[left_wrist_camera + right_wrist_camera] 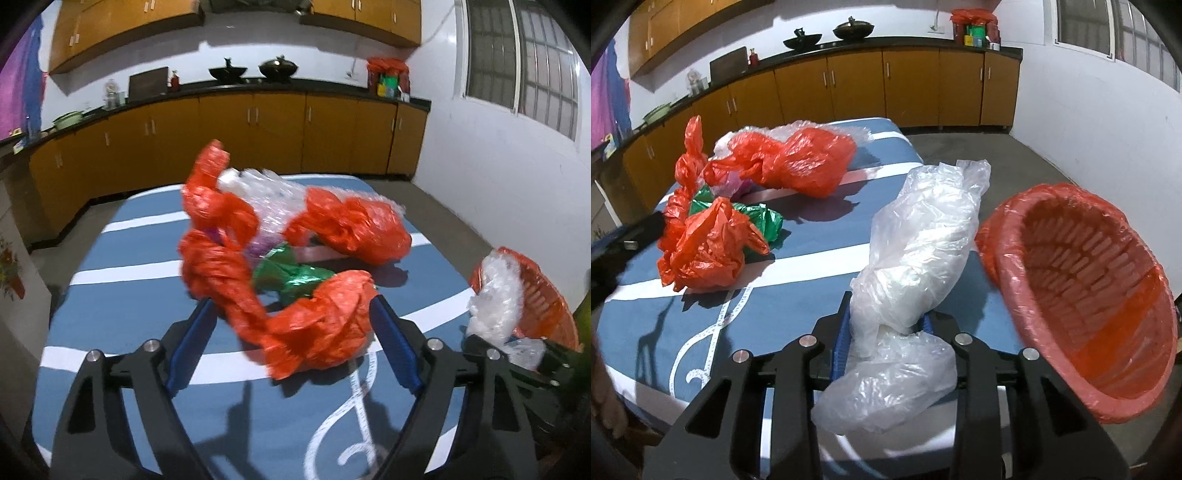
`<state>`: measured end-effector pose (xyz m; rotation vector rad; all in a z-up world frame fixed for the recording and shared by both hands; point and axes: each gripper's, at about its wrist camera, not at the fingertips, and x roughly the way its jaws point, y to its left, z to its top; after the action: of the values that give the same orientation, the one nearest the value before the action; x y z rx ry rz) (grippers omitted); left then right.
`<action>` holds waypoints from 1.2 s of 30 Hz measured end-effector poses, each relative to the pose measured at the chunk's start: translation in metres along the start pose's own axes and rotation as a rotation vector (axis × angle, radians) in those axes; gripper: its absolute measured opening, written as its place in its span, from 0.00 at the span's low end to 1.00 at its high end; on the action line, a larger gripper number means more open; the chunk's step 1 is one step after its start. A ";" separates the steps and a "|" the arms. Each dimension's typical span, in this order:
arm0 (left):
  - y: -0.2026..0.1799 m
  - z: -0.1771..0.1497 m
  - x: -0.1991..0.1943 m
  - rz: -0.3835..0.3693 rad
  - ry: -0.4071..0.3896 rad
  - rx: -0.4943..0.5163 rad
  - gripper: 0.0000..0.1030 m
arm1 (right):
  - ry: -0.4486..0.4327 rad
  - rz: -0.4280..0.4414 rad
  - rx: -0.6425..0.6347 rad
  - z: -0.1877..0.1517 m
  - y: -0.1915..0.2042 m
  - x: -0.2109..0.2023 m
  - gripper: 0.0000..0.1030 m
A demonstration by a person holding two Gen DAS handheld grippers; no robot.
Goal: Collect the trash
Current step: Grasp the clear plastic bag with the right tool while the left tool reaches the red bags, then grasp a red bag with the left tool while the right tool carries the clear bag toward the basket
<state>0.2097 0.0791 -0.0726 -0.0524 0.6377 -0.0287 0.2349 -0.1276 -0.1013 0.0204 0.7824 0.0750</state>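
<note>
My left gripper (291, 317) is open around a crumpled red plastic bag (317, 328) lying on the blue striped tabletop (122, 317); the bag also shows in the right wrist view (705, 251). Behind it lie a green foil wrapper (291, 277), more red bags (354, 225) and clear bubble plastic (266, 195). My right gripper (886, 317) is shut on a clear plastic bag (916, 243), held just left of a red basket (1089, 280) lined with red plastic.
The basket (535, 291) hangs off the table's right edge. Yellow cabinets (229, 133) with a dark counter run along the back wall. A white wall and window (517, 59) stand at right. Grey floor surrounds the table.
</note>
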 end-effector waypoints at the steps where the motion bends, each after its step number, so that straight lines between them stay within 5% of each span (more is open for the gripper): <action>1: -0.003 0.000 0.005 -0.004 0.009 0.006 0.80 | -0.002 0.003 0.005 0.000 -0.003 -0.003 0.34; 5: -0.013 0.001 0.030 0.001 0.065 0.042 0.77 | -0.002 0.013 0.017 0.001 -0.008 -0.008 0.34; 13: -0.016 -0.005 0.045 -0.059 0.126 0.054 0.32 | 0.001 0.022 0.024 0.002 -0.012 -0.012 0.34; 18: -0.019 -0.004 0.035 -0.091 0.098 0.058 0.19 | -0.009 0.028 0.024 0.002 -0.011 -0.018 0.34; 36: -0.048 0.021 -0.023 -0.199 -0.012 0.052 0.14 | -0.087 -0.002 0.071 0.006 -0.049 -0.066 0.34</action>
<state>0.2029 0.0327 -0.0392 -0.0654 0.6176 -0.2370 0.1949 -0.1809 -0.0528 0.0898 0.6984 0.0445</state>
